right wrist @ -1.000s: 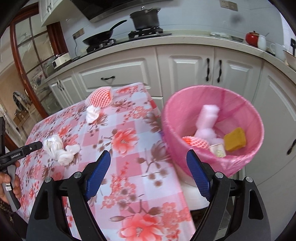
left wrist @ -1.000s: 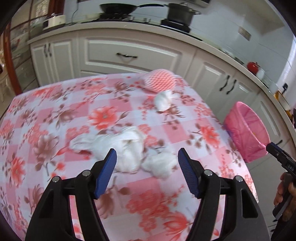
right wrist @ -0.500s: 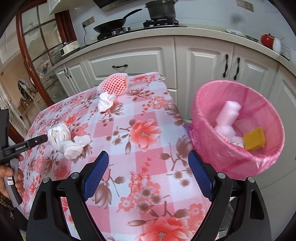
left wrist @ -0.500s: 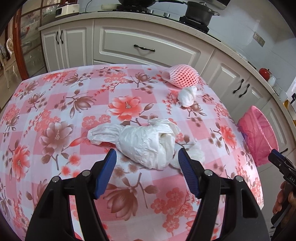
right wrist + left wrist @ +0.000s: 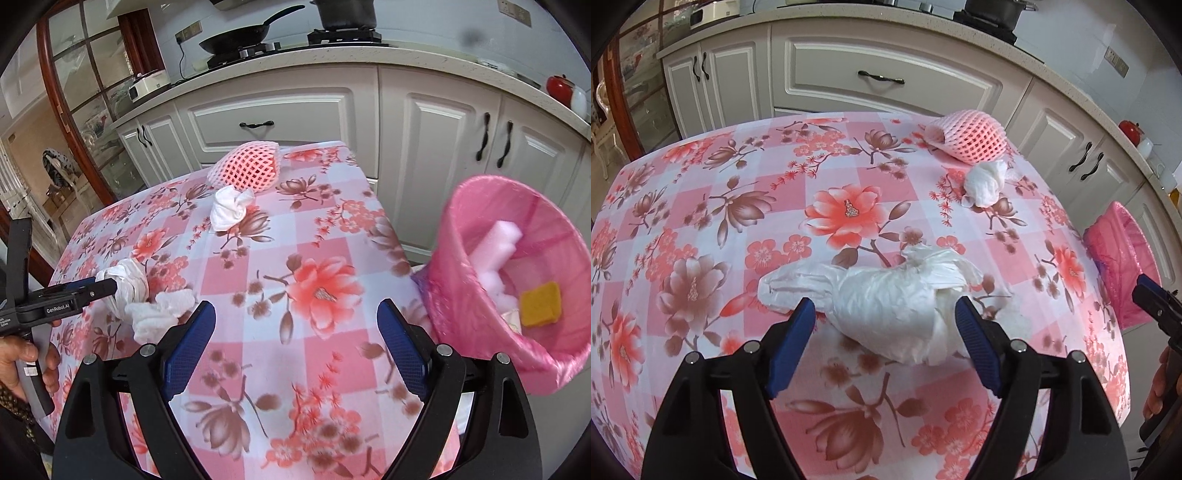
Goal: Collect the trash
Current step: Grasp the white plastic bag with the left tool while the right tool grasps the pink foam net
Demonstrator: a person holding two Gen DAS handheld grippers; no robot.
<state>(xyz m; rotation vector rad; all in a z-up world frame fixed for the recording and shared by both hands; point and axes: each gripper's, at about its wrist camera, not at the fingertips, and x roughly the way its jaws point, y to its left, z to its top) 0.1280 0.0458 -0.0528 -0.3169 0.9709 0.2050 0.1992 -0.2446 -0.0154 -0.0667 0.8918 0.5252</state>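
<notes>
A crumpled white plastic bag (image 5: 897, 302) lies on the floral tablecloth (image 5: 713, 206), right between the open jaws of my left gripper (image 5: 886, 332); the bag also shows in the right wrist view (image 5: 127, 286). A crumpled tissue (image 5: 159, 314) lies beside it. A second white wad (image 5: 984, 182) and a pink foam fruit net (image 5: 967, 138) lie at the far right of the table. My right gripper (image 5: 295, 339) is open and empty above the table's right part, beside the pink-lined trash bin (image 5: 517, 266).
The bin holds white foam pieces (image 5: 495, 247), a yellow sponge (image 5: 541, 302) and other trash. White kitchen cabinets (image 5: 886, 77) and a counter with a pan (image 5: 240, 37) and pot stand behind the table. A glass door (image 5: 85, 110) is at left.
My left gripper has moved forward and down, so the white bag now sits between its open fingers. My right gripper has swung left from the bin toward the table.
</notes>
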